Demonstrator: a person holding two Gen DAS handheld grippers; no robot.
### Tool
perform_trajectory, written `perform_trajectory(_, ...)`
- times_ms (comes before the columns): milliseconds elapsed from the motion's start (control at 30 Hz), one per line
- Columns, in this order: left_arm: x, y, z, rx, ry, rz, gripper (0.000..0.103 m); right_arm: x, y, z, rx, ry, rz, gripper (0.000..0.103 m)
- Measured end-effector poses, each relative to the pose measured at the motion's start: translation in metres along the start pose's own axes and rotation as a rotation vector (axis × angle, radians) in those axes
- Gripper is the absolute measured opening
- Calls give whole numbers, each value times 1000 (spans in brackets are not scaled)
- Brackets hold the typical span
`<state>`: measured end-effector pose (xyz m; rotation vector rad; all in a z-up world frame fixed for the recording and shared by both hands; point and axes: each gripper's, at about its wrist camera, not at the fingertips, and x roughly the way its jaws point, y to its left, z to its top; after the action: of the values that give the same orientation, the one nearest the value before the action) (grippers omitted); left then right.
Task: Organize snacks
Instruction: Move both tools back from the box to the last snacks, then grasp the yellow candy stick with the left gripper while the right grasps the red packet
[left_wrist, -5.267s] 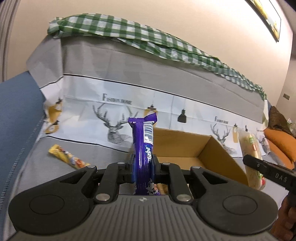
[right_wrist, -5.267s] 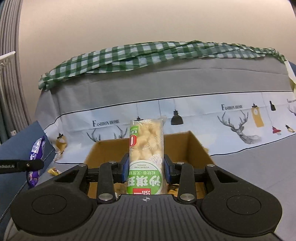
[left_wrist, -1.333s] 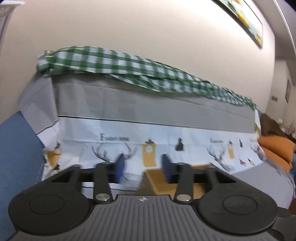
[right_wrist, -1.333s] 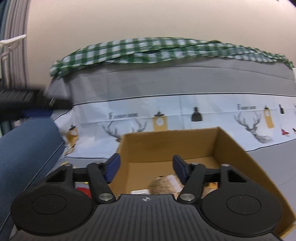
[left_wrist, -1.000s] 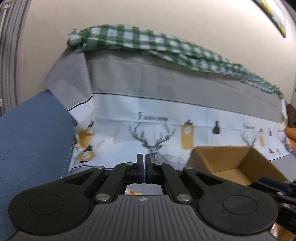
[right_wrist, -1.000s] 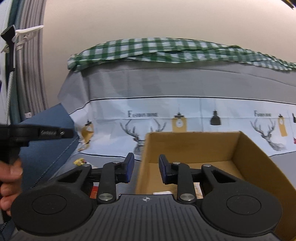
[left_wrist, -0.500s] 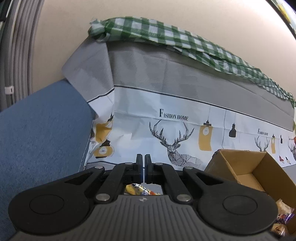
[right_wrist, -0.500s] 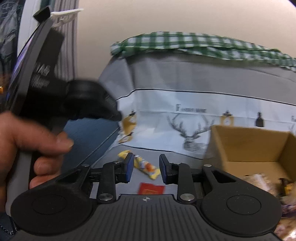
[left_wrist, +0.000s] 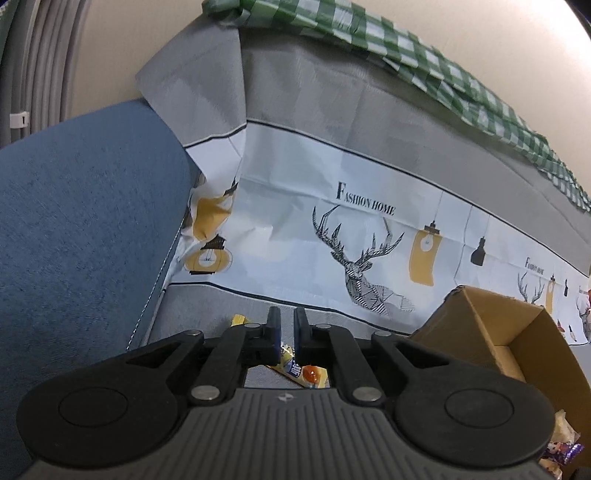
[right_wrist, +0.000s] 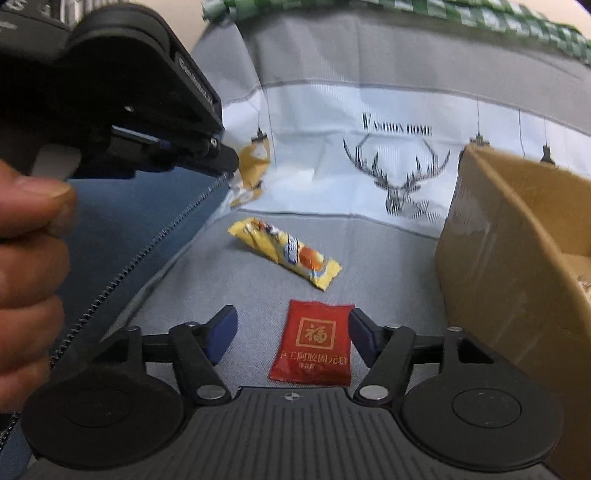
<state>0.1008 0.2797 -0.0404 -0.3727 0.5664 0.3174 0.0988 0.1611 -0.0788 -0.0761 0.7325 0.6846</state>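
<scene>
1. The right gripper is seen opening wide, with nothing pinched. The red packet lies flat on the grey cover between the two pads, nearer the right one.
2. The left gripper is seen just starting to open, with only a thin gap and nothing held. The yellow packet lies on the cover right under its tips.
3. The cardboard box stands to the right of both packets.
4. "FASHION HOME" can be read on the cloth. A gold sign and Chinese writing are printed on the red packet.

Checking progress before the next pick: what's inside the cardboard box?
The cardboard box shows a few wrappers at its near corner; the box wall and gripper body hide the rest.
</scene>
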Motion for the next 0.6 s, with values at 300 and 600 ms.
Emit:
perform_trajectory(300,29,6,-1,-39,77,15,27,31,0,-2,4,133,-40,76)
perform_trajectory(600,53,12,-2,-118,153,25,44,37,-10,3,42,154,-34,49)
